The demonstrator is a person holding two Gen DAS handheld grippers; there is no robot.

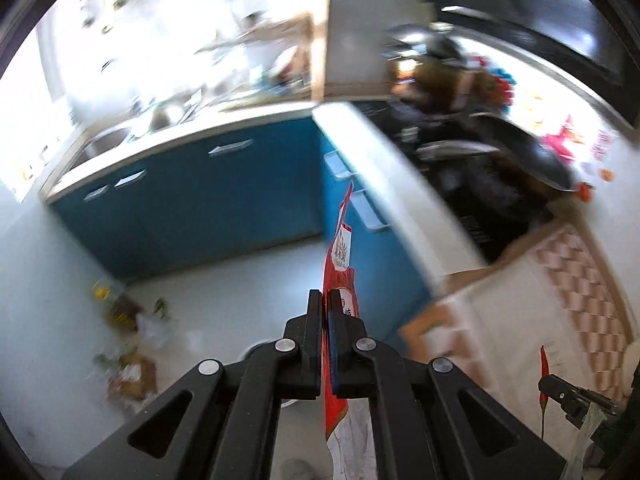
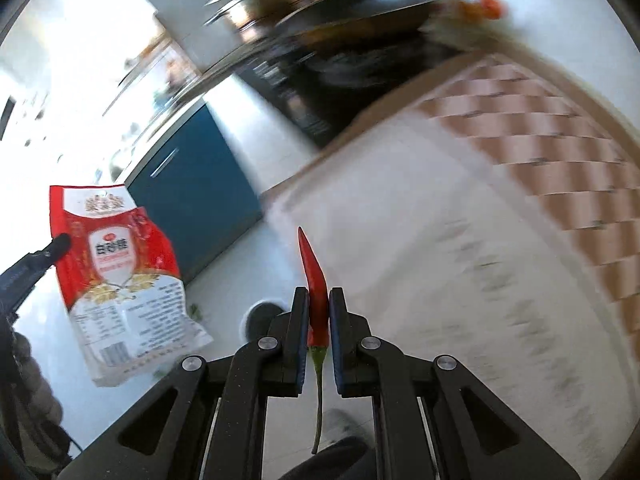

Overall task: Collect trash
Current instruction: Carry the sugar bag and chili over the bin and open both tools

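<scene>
Nearest the right wrist camera, the right gripper (image 2: 319, 300) pinches one red chili pepper (image 2: 314, 276) between its pads, tip pointing away, green stem hanging back toward the camera. The left gripper (image 1: 325, 304) is pressed together on one red-and-white printed packet (image 2: 116, 276), seen edge-on from its own camera and face-on from the right one, held up in the air above the pale floor (image 1: 240, 280). On that floor, by the left wall, lies a blurred scatter of scraps (image 1: 124, 336); the number cannot be told. Beyond stand blue cabinets (image 1: 192, 196) under a white countertop (image 1: 380, 168), with one dark pan (image 1: 520, 160) on the cooktop and a checked cloth (image 2: 540, 152) alongside.
</scene>
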